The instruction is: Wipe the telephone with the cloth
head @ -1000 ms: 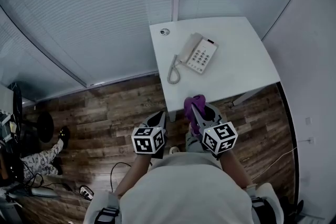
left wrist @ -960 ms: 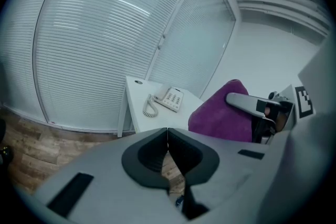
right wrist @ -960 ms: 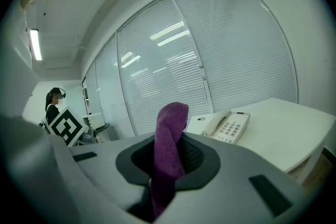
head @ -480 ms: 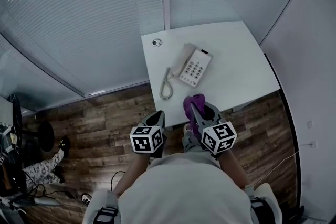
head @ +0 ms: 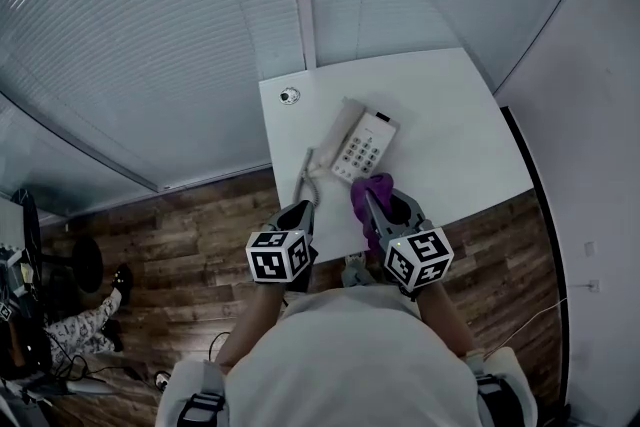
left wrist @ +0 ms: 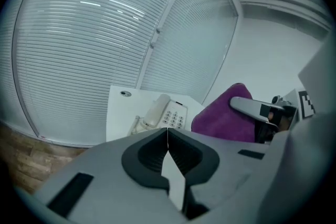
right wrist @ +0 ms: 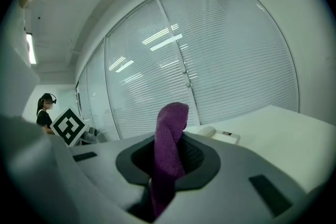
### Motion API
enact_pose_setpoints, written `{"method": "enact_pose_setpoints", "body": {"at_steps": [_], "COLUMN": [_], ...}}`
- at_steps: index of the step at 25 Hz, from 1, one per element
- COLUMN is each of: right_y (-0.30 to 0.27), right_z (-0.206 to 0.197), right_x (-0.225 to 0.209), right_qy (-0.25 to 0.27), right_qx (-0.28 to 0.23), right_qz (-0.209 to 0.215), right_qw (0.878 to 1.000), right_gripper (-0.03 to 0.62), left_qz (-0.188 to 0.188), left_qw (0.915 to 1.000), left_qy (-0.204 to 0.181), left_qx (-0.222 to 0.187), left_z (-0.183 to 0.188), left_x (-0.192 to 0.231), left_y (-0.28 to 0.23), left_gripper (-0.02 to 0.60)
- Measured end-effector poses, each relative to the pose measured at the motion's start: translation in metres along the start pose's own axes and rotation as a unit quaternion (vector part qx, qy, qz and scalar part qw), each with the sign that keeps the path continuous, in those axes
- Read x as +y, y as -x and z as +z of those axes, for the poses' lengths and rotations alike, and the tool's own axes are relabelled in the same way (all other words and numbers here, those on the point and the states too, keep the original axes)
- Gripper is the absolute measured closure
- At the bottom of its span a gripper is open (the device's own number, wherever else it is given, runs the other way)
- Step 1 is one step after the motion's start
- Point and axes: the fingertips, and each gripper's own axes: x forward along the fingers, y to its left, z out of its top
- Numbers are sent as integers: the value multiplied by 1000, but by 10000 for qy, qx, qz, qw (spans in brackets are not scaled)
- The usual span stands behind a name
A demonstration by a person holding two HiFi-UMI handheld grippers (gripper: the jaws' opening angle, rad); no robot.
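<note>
The right gripper (right wrist: 169, 150) is clamping the purple cloth (right wrist: 170, 123). Its jaws are pressing on a rolled, nubby fold that is standing up between them, and the fold's lower end is running out of sight below the jaws. The left gripper (left wrist: 167, 132) is carrying nothing; its jaws are meeting flat, with only a hairline seam showing between them.

The telephone (head: 360, 143) is sitting on the white table (head: 455, 140), ahead of both grippers. It is a pale push-button desk set with its handset lying in the cradle along its left side. In the head view the cloth is overlapping the set's near edge, so contact cannot be confirmed. The coiled cord (head: 304, 173) is trailing toward the table's near edge, and its end is disappearing behind the left gripper.

The tabletop is reading as smooth and matte, with a small round fitting (head: 290, 96) near its far left corner. Slatted blinds (head: 150, 35) are covering the glazing behind, and dark wood planks (head: 170, 225) are forming the floor.
</note>
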Motion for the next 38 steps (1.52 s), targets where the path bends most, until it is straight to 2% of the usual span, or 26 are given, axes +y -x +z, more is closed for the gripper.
{"method": "enact_pose_setpoints", "body": {"at_steps": [13, 21, 24, 25, 27, 31, 38], "right_y": [-37, -53, -59, -60, -63, -69, -77], "right_z": [26, 37, 37, 37, 36, 34, 32], "right_x": [-57, -85, -94, -97, -102, -110, -123], "right_qy": [86, 126, 126, 116, 92, 73, -35], "right_qx": [71, 69, 97, 111, 129, 146, 191], "right_qz": [202, 336, 372, 381, 400, 435, 492], "right_qw": [9997, 9993, 9992, 9991, 9991, 9989, 9986], "right_gripper": [534, 534, 534, 534, 534, 534, 534], "left_qz": [44, -200, -187, -176, -179, -150, -27], "left_qw": [9999, 9996, 9992, 9989, 9981, 9953, 9877], "left_qy": [133, -156, -309, -375, -521, -853, -1321], "left_qx": [10, 75, 166, 208, 292, 428, 837], "left_z": [47, 72, 76, 77, 79, 85, 81], "left_x": [-1, -14, -13, -12, -11, -7, 1], "left_y": [-75, -126, -143, -149, -159, -180, -216], "left_gripper": [560, 560, 558, 546, 421, 343, 316]}}
